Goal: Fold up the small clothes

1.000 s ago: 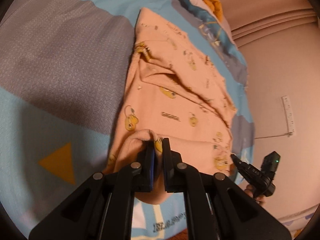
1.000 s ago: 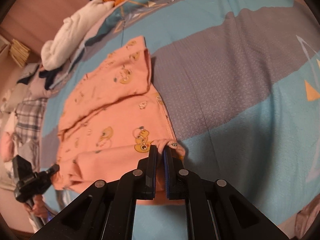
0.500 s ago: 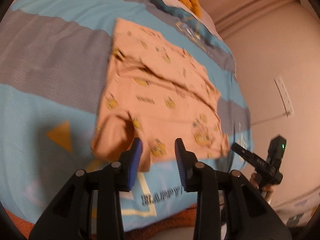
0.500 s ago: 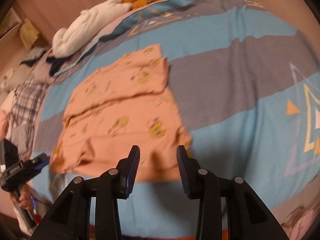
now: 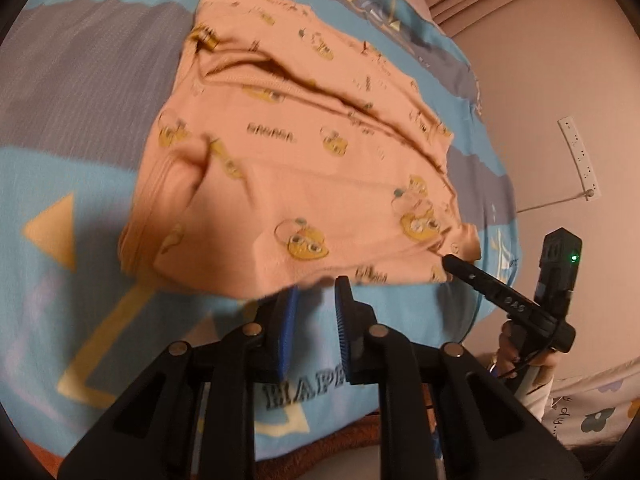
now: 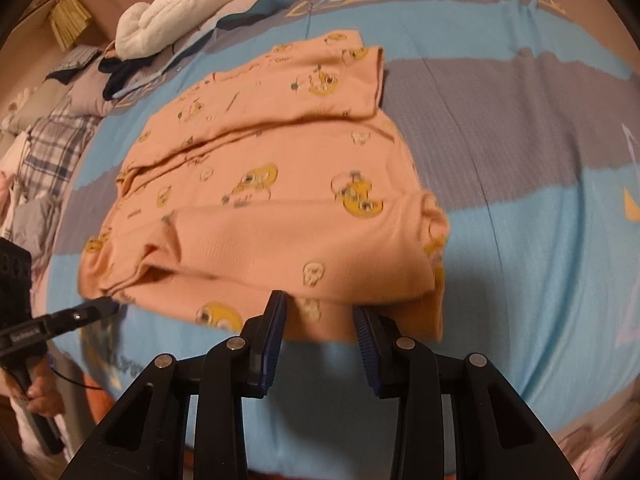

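A peach garment printed with yellow cartoon figures lies folded on the blue and grey bedspread. My left gripper hovers just short of the garment's near edge. Its jaws are closing, with nothing between the blue pads. My right gripper stands open at the near hem. Peach cloth shows in the gap beyond its tips, but the pads do not pinch it. Each view also catches the other gripper: the right gripper by one near corner, the left gripper by the other.
White bedding and a plaid cloth are piled at the bed's far left. A wall with a power strip runs along the bed's other side. A person's hands hold the gripper handles near the bed's front edge.
Both grippers were shut on the garment's near edge a second ago. They have let go, opened and drawn back toward the bed's front, and the folded cloth now lies flat.
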Demonstrator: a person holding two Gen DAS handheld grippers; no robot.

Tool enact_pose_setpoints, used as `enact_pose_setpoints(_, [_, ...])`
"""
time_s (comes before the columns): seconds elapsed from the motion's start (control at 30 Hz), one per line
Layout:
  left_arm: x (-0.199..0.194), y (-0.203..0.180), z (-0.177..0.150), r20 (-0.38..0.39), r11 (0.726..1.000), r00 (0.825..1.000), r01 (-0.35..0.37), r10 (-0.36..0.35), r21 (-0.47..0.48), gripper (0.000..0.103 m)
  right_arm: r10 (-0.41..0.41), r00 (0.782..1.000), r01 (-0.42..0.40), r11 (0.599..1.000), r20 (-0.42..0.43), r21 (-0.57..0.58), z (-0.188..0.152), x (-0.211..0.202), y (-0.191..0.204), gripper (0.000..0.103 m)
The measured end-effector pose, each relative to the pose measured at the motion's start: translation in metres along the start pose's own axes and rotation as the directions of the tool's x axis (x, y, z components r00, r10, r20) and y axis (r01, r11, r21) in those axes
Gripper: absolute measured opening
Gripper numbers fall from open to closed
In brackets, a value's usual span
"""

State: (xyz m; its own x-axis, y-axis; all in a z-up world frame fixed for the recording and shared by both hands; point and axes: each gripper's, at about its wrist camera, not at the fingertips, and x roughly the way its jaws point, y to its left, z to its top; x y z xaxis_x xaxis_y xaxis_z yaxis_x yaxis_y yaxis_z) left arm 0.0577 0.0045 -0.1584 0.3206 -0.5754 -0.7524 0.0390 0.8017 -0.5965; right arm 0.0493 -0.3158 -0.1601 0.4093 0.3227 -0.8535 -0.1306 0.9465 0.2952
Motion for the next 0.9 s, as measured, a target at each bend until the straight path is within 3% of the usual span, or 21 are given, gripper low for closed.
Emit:
enact_pose_setpoints(0.23, [-0.005, 0.001, 0.025, 0.063, 1.0, 0.998, 0.0, -0.002, 0.025, 0.017, 0.0, 0.998, 0.001, 1.0, 0.07, -0.012, 0.018, -0.002, -0.004, 0.037])
enact_pose_setpoints(0.3, [-0.001, 0.007, 0.034, 0.065, 0.999, 0.997, -0.035, 0.035, 0.007, 0.017, 0.004, 0.997, -0.005, 1.0, 0.075, 0.005, 0.024, 0.001, -0.008, 0.037])
enact_pose_setpoints(0.63, [0.007, 0.03, 0.065, 0.1, 0.998, 0.994, -0.033, 0.037, -0.046, 0.017, -0.016, 0.99, 0.012, 0.999, 0.137, 0.03, 0.05, -0.002, -0.017, 0.036])
enact_pose_setpoints(0.9, [-0.014, 0.03, 0.091, 0.192, 0.996, 0.978, -0.069, 0.08, -0.064, 0.021, -0.07, 0.976, 0.061, 0.997, 0.204, 0.049, 0.073, -0.013, -0.022, 0.036])
